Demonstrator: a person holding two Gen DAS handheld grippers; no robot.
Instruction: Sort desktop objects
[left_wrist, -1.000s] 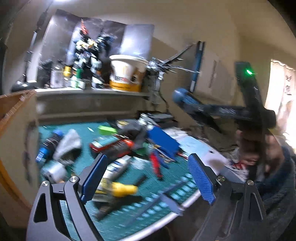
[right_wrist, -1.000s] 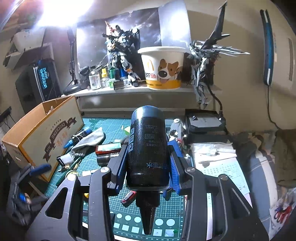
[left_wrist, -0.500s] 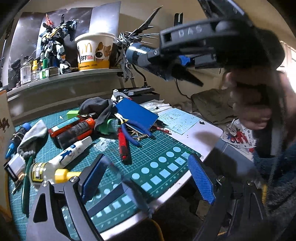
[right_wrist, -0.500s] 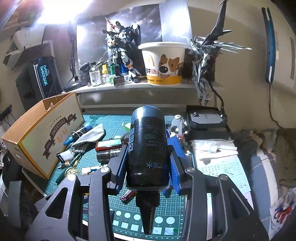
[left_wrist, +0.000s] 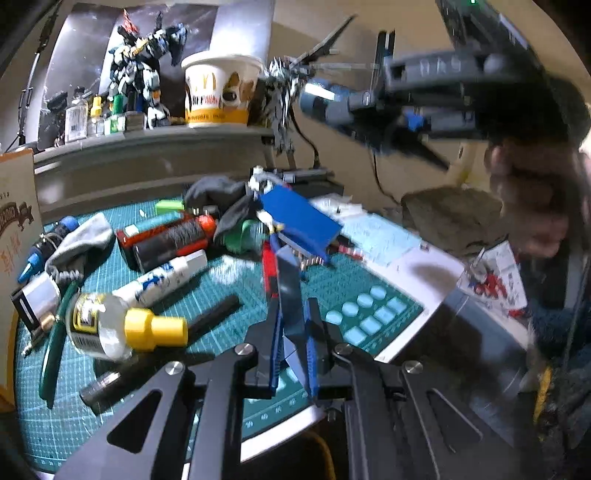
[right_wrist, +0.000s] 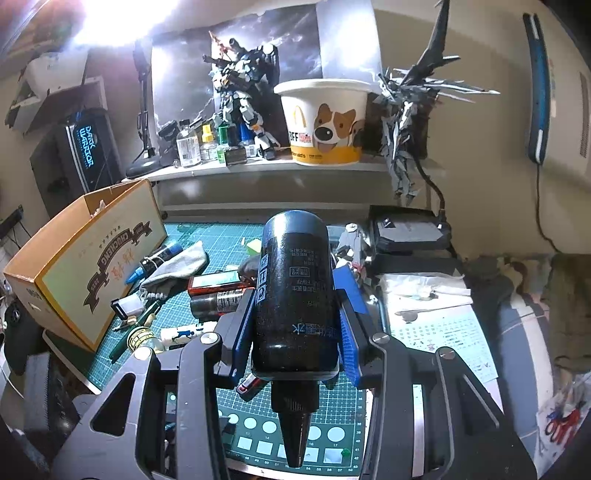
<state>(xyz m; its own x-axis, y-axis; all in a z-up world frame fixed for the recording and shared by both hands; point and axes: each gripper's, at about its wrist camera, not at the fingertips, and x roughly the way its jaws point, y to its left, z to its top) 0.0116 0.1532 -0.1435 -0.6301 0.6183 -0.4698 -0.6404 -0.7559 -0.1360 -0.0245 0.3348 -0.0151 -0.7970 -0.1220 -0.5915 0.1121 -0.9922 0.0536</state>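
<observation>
A cluttered hobby desk, seen from two handheld grippers. The right gripper (right_wrist: 295, 332) is clenched on a black bottle (right_wrist: 293, 291), its blue pads pressed to either side of the body and its pointed nozzle aimed back toward the camera; the bottle is held above the near edge of the green cutting mat (right_wrist: 332, 402). In the left wrist view the same gripper and bottle (left_wrist: 332, 103) appear blurred at upper right, carried by a person's hand (left_wrist: 532, 199).

The left gripper (left_wrist: 291, 332) has its jaws brought together over the near part of the mat, the blue pads all but meeting; nothing is visibly caught between them.

Loose items lie across the mat (left_wrist: 221, 280): a clear bottle with a yellow cap (left_wrist: 122, 328) at near left, a white tube (left_wrist: 162, 277) just beyond it, a black and red can (left_wrist: 173, 240) farther back, a grey cloth (left_wrist: 81, 240) at left, and a blue box (left_wrist: 299, 221) at centre with red-handled pliers (left_wrist: 269, 269) beside it. A cardboard box (right_wrist: 92, 258) stands open at the mat's left edge. On the far shelf (right_wrist: 258, 166) stand a robot model (right_wrist: 243, 99), a paper bucket with a dog's face (right_wrist: 325, 122) and small bottles (right_wrist: 199, 144).
</observation>
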